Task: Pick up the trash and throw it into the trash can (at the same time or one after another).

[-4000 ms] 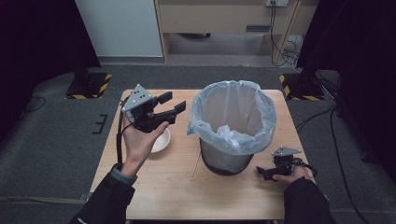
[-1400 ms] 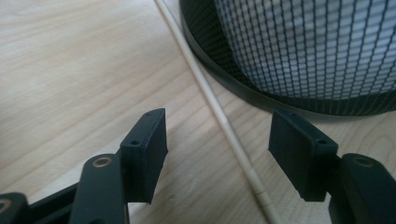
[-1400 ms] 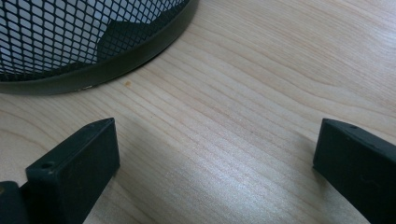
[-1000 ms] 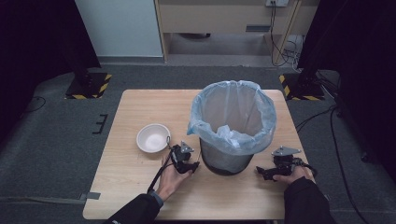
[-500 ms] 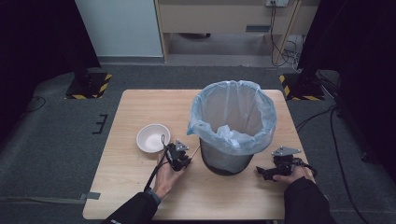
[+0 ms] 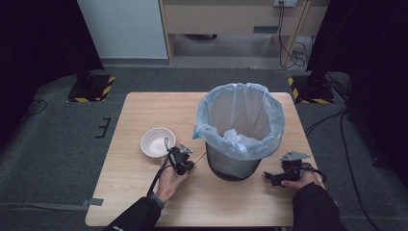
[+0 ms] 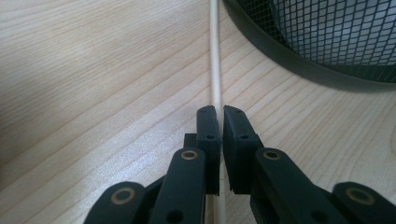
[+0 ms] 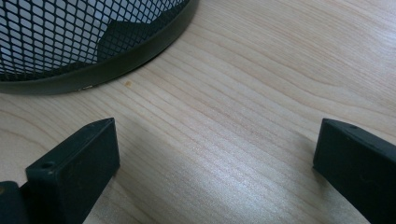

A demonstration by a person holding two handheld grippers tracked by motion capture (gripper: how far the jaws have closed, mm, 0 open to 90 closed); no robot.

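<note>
Two black jaws of the left gripper (image 7: 219, 135) stand closed on a thin wooden stick (image 7: 214, 56), having just been closing around it; the pads press it from both sides. No brand, label or writing can be read on anything in these pictures. In the left gripper view the stick runs straight away from the jaws, its long axis lying flat on the table (image 7: 93, 93) and passing just beside the dark base ring of the bin (image 7: 327, 42). It is pale, smooth, round and very slender, much like the light wood under it.

From the high view, the left gripper (image 6: 185, 163) sits toward the near edge of the table (image 6: 144, 110), left of the middle, and the stick (image 6: 199, 157) points from it up and to the right, toward the foot of the bin (image 6: 231, 166). Near the right edge, the right gripper (image 6: 269, 178) rests with its jaws spread wide and nothing between them, over bare wood.

Farther back, a white bowl (image 6: 157, 142) sits just left of the left gripper. The bin's black mesh is lined with a pale blue bag (image 6: 240, 115) folded over the rim.
</note>
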